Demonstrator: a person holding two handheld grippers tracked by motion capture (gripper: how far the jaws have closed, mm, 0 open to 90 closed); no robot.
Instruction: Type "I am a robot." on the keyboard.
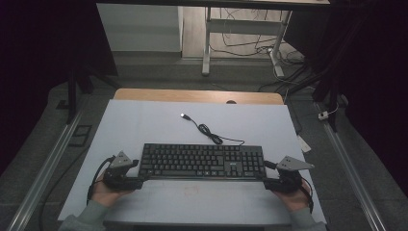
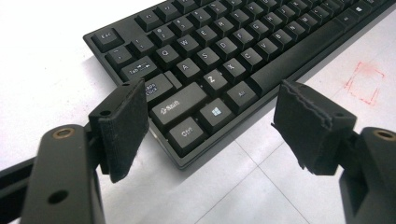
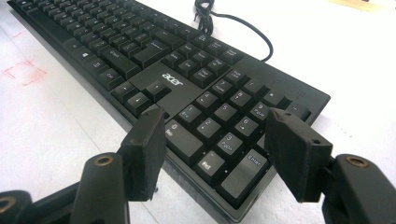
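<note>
I am holding my left gripper (image 2: 210, 119) at the near left corner of the flat black plastic keyboard (image 1: 202, 161) (lying on the white table sheet (image 1: 144, 125)), and my right gripper (image 3: 215, 140) at its right corner, both gaping, gripping nothing.

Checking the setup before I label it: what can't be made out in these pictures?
- Keyboard key legends: too small in the high view.
- Left gripper pads' contact with the keyboard's corner: unclear in its own view.
- Cable plug type: too small.
- Red mark on the table: faint, unreadable.
</note>
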